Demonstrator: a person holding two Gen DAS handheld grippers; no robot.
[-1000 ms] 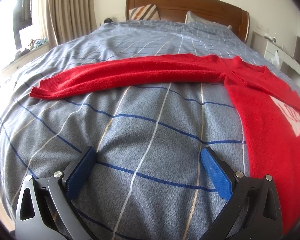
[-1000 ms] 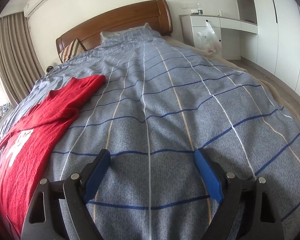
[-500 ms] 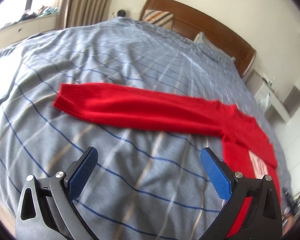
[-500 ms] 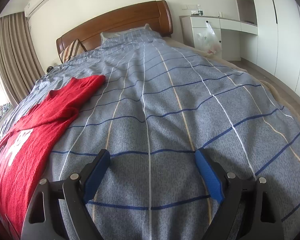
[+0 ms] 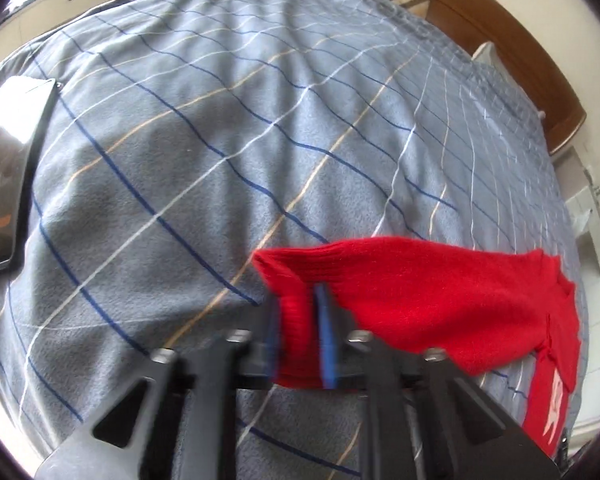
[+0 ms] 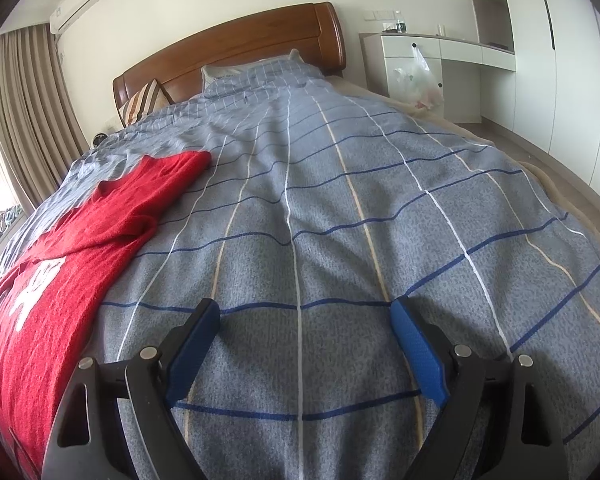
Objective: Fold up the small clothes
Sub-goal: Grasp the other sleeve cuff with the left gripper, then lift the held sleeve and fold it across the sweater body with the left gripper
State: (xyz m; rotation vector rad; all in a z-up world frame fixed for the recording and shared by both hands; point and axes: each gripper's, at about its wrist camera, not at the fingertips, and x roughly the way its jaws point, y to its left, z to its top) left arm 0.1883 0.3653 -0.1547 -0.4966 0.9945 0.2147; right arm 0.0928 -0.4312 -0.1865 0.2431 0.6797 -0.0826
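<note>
A red knit sweater (image 5: 440,296) with a white print lies spread on the bed. My left gripper (image 5: 298,300) is shut on the cuff end of its long sleeve (image 5: 296,320), the blue pads pinching the red knit. In the right wrist view the sweater's body (image 6: 60,280) lies at the left, with its other sleeve (image 6: 164,176) pointing up the bed. My right gripper (image 6: 304,344) is open and empty, low over the bare bedcover to the right of the sweater.
The bed has a grey-blue checked cover (image 6: 360,200) and a wooden headboard (image 6: 236,52) with pillows. A dark phone or tablet (image 5: 8,160) lies at the bed's left edge. A white desk (image 6: 440,52) with a plastic bag and wardrobes stand at the right.
My left gripper has moved forward and left to the sleeve's cuff and has shut on it. My right gripper has stayed where it was, open.
</note>
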